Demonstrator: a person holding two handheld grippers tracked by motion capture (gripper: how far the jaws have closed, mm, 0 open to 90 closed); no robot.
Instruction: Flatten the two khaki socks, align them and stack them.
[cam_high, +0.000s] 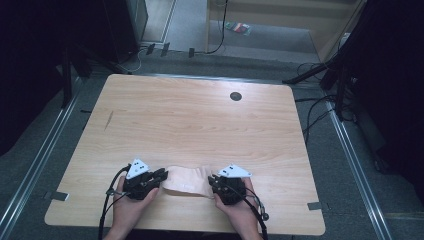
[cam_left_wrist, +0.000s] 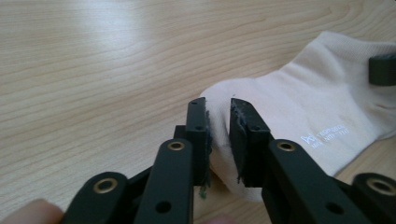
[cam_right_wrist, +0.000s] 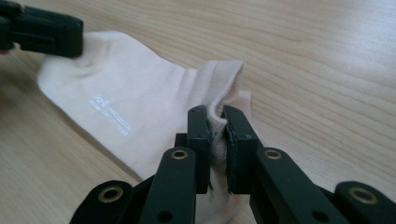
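Note:
A cream sock (cam_high: 187, 181) with small white lettering lies flat near the table's front edge, between my two grippers. In the left gripper view the sock's (cam_left_wrist: 299, 98) rounded end sits in the gap of my left gripper (cam_left_wrist: 218, 105). Its jaws stand slightly apart and the fabric there is not creased. My left gripper (cam_high: 162, 175) is at the sock's left end in the high view. My right gripper (cam_right_wrist: 217, 112) is shut on the sock's (cam_right_wrist: 135, 98) other end, with the fabric bunched up between its pads. That gripper (cam_high: 212, 180) is at the sock's right end.
The wooden table (cam_high: 200, 120) has a dark round cable hole (cam_high: 235, 96) near its far edge. Grey floor with cables (cam_high: 312, 107) and dark stands surrounds it. The other gripper's jaw tip shows at the right edge (cam_left_wrist: 383, 70) and at the top left (cam_right_wrist: 42, 30).

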